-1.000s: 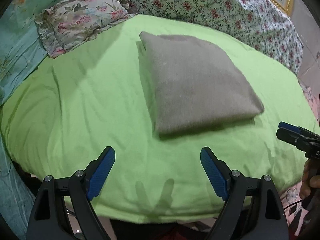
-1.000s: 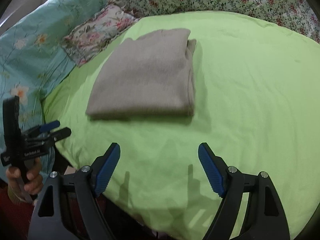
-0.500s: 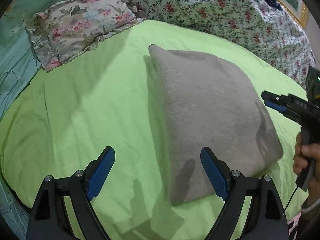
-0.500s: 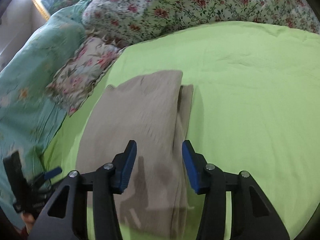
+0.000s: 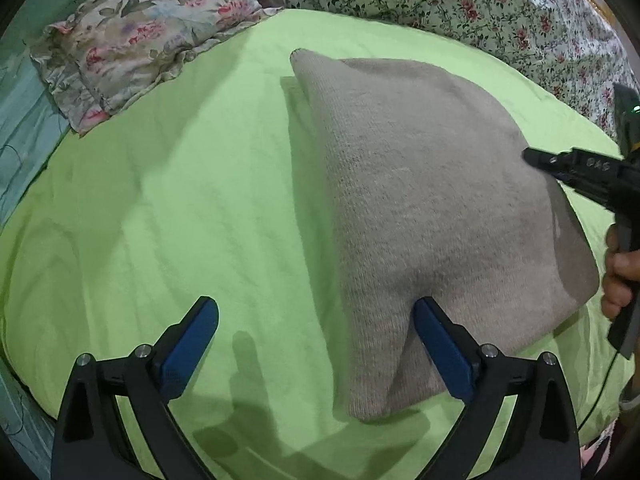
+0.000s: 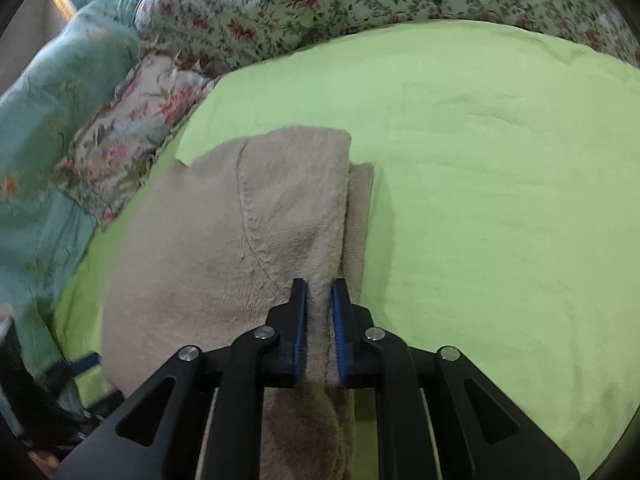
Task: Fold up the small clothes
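A folded beige knit garment [image 5: 420,200] lies on a lime green sheet [image 5: 200,200]. My left gripper [image 5: 316,344] is open, its right pad pressing the garment's near left edge, its left pad over bare sheet. In the right wrist view my right gripper [image 6: 319,312] is shut on the garment [image 6: 248,240], pinching its thick right-hand folded edge. The right gripper also shows in the left wrist view [image 5: 580,172], held by a hand at the garment's right side.
A floral ruffled pillow [image 5: 136,48] lies at the far left of the sheet. A floral quilt [image 5: 480,12] runs along the back. A teal flowered cover [image 6: 52,120] lies left. The sheet [image 6: 500,200] stretches right of the garment.
Both grippers moved in to the garment from the bed's near edge. The right gripper closed on the garment's right folded edge. The left stayed open and reached the left edge.
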A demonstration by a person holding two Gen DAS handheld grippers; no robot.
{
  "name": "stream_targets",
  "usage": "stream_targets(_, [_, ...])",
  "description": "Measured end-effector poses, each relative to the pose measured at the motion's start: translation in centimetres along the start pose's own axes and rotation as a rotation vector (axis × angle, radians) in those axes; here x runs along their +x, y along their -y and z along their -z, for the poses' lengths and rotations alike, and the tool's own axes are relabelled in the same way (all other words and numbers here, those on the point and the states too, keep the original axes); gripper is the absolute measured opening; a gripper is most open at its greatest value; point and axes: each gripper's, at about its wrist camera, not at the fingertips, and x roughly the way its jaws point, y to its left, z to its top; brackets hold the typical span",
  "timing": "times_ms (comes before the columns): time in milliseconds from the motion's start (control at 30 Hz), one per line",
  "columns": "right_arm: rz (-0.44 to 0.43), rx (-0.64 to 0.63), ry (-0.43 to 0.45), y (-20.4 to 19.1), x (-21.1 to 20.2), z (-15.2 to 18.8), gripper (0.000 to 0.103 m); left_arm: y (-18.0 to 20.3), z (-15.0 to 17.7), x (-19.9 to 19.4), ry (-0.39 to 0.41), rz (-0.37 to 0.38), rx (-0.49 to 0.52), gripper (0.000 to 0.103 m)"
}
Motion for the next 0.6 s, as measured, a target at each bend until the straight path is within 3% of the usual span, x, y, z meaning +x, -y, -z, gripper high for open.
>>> stream_targets(167, [-0.031, -0.049, 0.059, -1.8, -5.2, 1.8, 0.02, 0.0, 0.8, -1.5, 0.014, -0.007, -0.009, 0.098])
stream_targets(300, [-0.051, -0.098, 0.064, -3.7, -8.0, 4.4, 0.045, -0.4, 1.5, -2.9, 0.027, -0.038, -0.025, 0.098])
stream_targets(367, [-0.043, -0.114, 0.067, -4.5, -9.0, 6.0, 0.05, -0.7, 1.9, -3.7, 0.035, -0.025, -0.035, 0.098])
stream_targets(533, [0.002, -0.165, 0.061, -5.9, -10.7, 9.6, 0.066, -0.4, 3.1, -6.2, 0.091, -0.073, -0.022, 0.098])
stream_targets(600, [0.021, -0.187, 0.058, -6.3, -11.3, 10.9, 0.08, -0.1, 3.7, -6.7, 0.101, -0.078, -0.005, 0.098])
